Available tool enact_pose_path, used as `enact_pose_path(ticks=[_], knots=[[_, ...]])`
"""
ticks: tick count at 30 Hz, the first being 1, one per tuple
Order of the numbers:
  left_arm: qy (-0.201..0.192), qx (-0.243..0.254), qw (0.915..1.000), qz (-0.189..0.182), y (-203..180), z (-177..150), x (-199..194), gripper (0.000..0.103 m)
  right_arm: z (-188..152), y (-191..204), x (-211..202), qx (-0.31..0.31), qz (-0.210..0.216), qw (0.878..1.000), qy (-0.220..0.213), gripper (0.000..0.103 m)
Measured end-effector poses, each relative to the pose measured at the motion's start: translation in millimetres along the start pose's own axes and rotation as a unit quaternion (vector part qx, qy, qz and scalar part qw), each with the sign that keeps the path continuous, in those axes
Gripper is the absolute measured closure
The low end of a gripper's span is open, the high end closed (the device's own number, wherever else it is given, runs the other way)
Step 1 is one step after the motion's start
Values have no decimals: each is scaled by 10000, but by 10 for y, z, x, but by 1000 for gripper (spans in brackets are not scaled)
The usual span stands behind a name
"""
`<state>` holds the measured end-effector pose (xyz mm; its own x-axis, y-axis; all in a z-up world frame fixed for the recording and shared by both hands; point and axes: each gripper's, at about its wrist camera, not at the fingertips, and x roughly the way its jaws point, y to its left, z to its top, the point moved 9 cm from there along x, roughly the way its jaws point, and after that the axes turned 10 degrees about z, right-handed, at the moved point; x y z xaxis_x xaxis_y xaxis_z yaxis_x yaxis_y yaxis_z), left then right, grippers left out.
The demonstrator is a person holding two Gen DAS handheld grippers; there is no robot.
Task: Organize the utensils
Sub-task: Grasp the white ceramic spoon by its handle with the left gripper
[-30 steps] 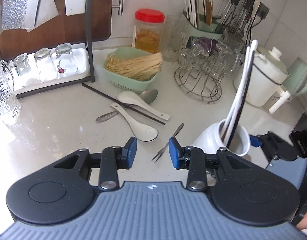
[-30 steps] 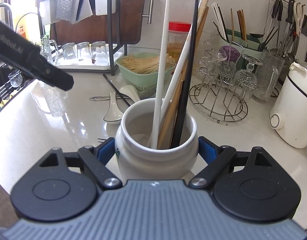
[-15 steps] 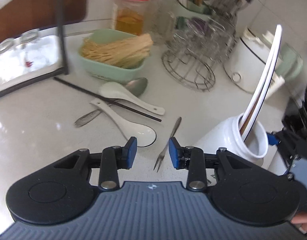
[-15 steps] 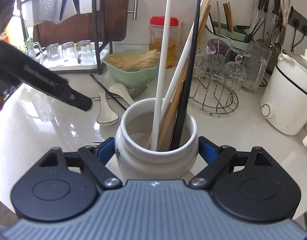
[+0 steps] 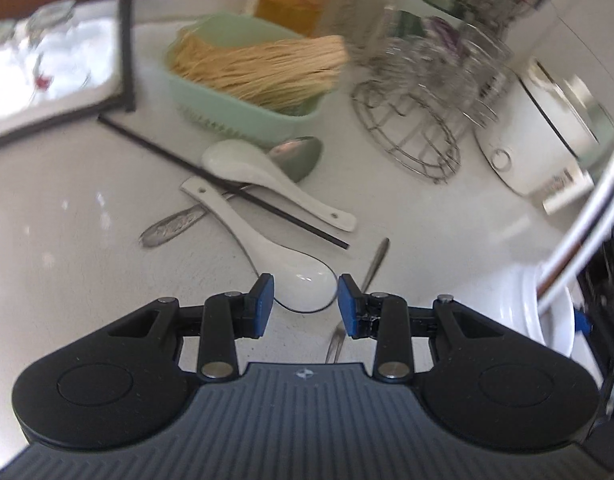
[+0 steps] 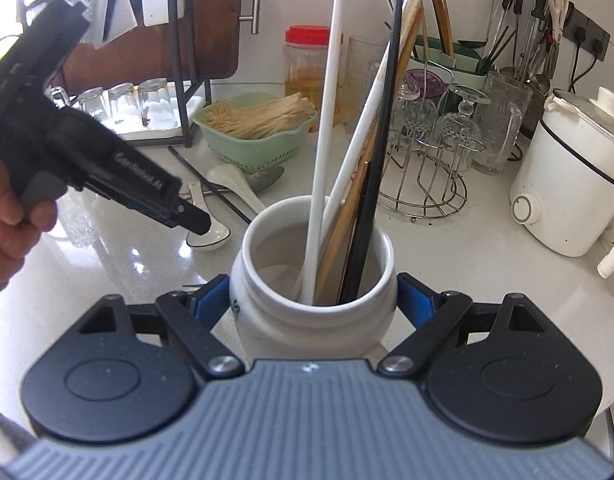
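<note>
Utensils are lying loose on the white counter (image 5: pixel 67 208) ahead of the left gripper (image 5: pixel 305 300), whose blue pads are standing partly apart with nothing pressed between them. Just beyond the gap between those pads, the bowl of a white ceramic spoon (image 5: pixel 299 276) is resting, its handle running away to the upper left. A small fork (image 5: pixel 367 276) is lying just past the right-hand pad, with its tines reaching back under that pad. Farther ahead, a second white spoon (image 5: pixel 267 176) is overlapping a metal spoon (image 5: pixel 297 156), and a black chopstick (image 5: pixel 227 184) is crossing over them on a slant. Beyond these, a green basket (image 5: pixel 243 112) holding a bundle of pale sticks (image 5: pixel 263 68) is sitting, and to its right a wire rack (image 5: pixel 419 120) of glasses.

The right gripper (image 6: pixel 313 300) is clamping a white jar (image 6: pixel 307 320) from both sides, its blue pads pressing on the jar's shoulders. Inside the jar, white chopsticks (image 6: pixel 327 132), a wooden chopstick (image 6: pixel 347 232) and a black one (image 6: pixel 379 160) are leaning toward the far right. Off to the left of this gripper, a person's hand (image 6: pixel 7 232) is holding the other tool, its tip hovering over the nearer white spoon. Far to the right, a white cooker (image 6: pixel 567 184) is standing.
</note>
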<state>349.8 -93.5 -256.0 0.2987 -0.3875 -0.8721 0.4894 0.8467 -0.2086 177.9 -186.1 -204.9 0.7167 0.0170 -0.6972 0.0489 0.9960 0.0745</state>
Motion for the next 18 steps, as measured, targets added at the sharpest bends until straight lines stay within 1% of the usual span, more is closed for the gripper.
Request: enact_pose_path(ticks=[2,6,10,13,16,18], knots=[[118,-270,9996,-6,47,0,59,61,4,7,6,-1,-7,10000,22,13],[429,-661,9969,-78,86,-59,152,60,5,6,9,24,-10,10000,47,13],[657,-1123,9912,-227,96,-115,229,59,1,5,10,20,-13,10000,54,13],[876,-1739,9797,-482,109,-156,288,59,-4,1,5,-4,20,10000,36,13],[981,-2303,9665,-568,133,-185,320,59,-9,0,0,-42,46,10000,1,13],[1035,-2758,9534,-651,168,-209,349,59,-14,0,-5,-60,58,10000,-38,13]])
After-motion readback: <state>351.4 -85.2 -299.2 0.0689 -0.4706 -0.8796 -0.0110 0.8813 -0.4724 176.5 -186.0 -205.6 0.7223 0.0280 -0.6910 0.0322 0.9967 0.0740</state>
